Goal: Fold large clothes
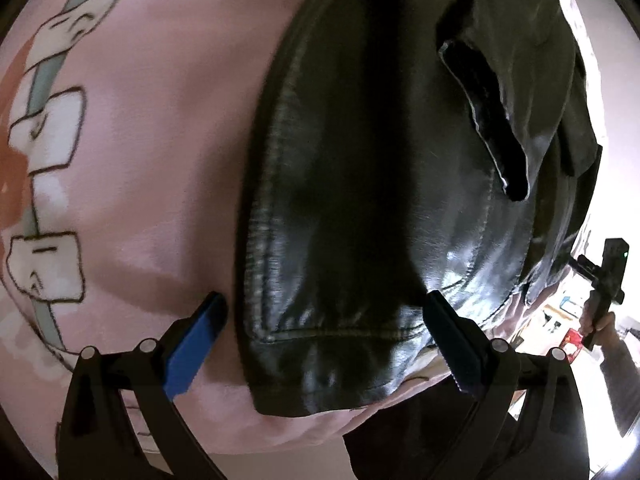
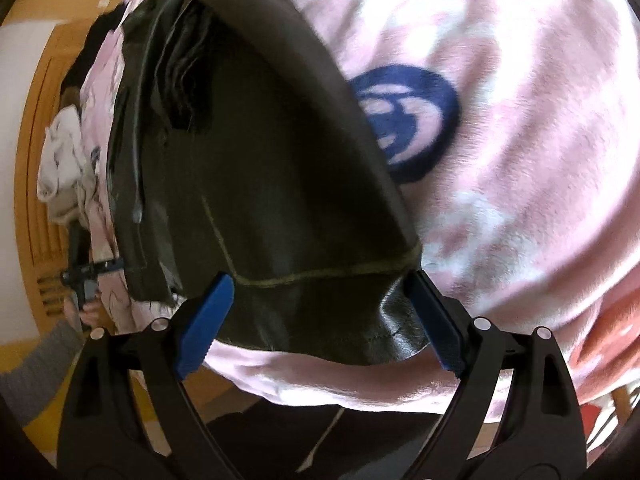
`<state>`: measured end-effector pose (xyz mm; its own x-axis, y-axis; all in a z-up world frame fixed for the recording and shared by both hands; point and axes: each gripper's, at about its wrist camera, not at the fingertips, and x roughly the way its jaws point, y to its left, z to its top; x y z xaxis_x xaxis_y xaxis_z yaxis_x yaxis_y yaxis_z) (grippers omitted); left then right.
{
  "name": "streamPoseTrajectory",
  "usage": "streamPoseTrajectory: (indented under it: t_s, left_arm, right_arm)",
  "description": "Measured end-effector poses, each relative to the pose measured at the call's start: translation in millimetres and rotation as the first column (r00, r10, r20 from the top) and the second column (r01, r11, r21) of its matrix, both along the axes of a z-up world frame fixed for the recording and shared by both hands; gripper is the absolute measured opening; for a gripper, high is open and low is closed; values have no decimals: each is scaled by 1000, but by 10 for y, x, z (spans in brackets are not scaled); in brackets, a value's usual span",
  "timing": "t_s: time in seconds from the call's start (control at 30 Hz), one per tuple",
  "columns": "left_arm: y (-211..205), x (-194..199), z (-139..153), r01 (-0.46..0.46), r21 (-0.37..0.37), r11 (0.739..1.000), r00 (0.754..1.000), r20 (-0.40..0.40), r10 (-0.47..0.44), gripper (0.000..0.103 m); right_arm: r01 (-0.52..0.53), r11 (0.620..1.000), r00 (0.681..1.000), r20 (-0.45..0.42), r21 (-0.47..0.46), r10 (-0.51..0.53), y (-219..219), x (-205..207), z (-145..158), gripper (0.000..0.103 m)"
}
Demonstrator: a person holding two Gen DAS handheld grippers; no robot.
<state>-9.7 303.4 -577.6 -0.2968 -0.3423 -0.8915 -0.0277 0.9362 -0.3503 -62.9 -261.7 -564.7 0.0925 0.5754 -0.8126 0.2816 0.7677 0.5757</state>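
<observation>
A large pink blanket [image 1: 160, 160], printed with white boxed figures in the left wrist view and a dark blue round motif [image 2: 404, 124] in the right wrist view, was spread beneath everything; what carried it could not be told. No container was seen in either view.

On the blanket a black leather jacket [image 1: 360, 200] was laid, its long axis running away from both cameras, with a stitched hem nearest the lenses and the bulk bunched toward the far end. In the left wrist view a flap with a pale edge [image 1: 492, 128] was turned up on the right part of the garment. In the right wrist view a stitched seam [image 2: 320, 276] was seen crossing the leather near the lens.

The left gripper [image 1: 324, 336] was held with its jaws wide apart, the near end of the jacket lying between them; the blue pad [image 1: 196, 348] was over the blanket just left of the leather, and the other finger [image 1: 452, 340] was at the jacket's right part. Whether either touched the leather could not be told.

The right gripper [image 2: 320, 324] was likewise held with jaws apart, straddling the jacket's near hem, one blue pad [image 2: 208, 320] to each side; nothing was clamped.

Each gripper was also caught small and blurred at the edge of the other's view, held by a hand [image 1: 600, 324] in a grey sleeve [image 2: 36, 372].
</observation>
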Motion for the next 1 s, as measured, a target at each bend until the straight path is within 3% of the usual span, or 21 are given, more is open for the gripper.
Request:
streamPoseTrajectory:
  t_s: [0.2,0.3,0.47,0.53,0.6,0.73,0.77,0.87,0.9,0.93,0.97,1.0]
  left_arm:
    - [-171,-41,52,-33,-4,999,999,-5,33,95]
    - [-285,-67,111,-36,-30,999,999,5,36,95]
    - [-306,-99,20,25,49,998,1000,-11,-25,95]
    - [-289,-143,-90,47,76,996,998,-40,-44,95]
    - [-293,-158,-149,31,70,997,998,-50,-27,95]
    - [-401,-168,-127,16,66,998,1000,-25,-14,95]
    - [-418,-177,-101,20,62,998,1000,-16,-19,95]
    - [-398,-191,-19,16,67,998,1000,9,-16,77]
    - [-356,-188,3,8,56,998,1000,12,-9,69]
    - [-345,-188,37,0,39,999,1000,16,0,59]
    - [-350,-187,78,-7,16,1000,1000,19,7,52]
    - [-365,-202,87,-8,-1,1000,1000,20,8,42]
  right_arm:
    - [2,991,1000,23,134,-6,10,-67,35,88]
    - [-17,1000,999,35,-4,17,-29,-46,20,88]
    - [-51,983,995,81,-175,66,-41,4,84,88]
    - [-70,988,994,70,-138,80,-10,10,16,88]
    - [-77,997,997,4,-5,77,57,0,-163,88]
    - [-185,978,983,2,-92,186,307,33,-316,97]
    - [-173,979,985,-1,-107,174,329,41,-337,98]
    - [-79,990,997,-17,-113,77,294,54,-338,97]
    - [-76,987,997,-20,-143,74,304,47,-306,91]
    - [-93,978,996,-23,-189,90,326,44,-263,71]
    - [-117,964,993,-26,-239,114,346,22,-206,59]
    - [-117,967,993,-16,-225,116,346,-11,-138,35]
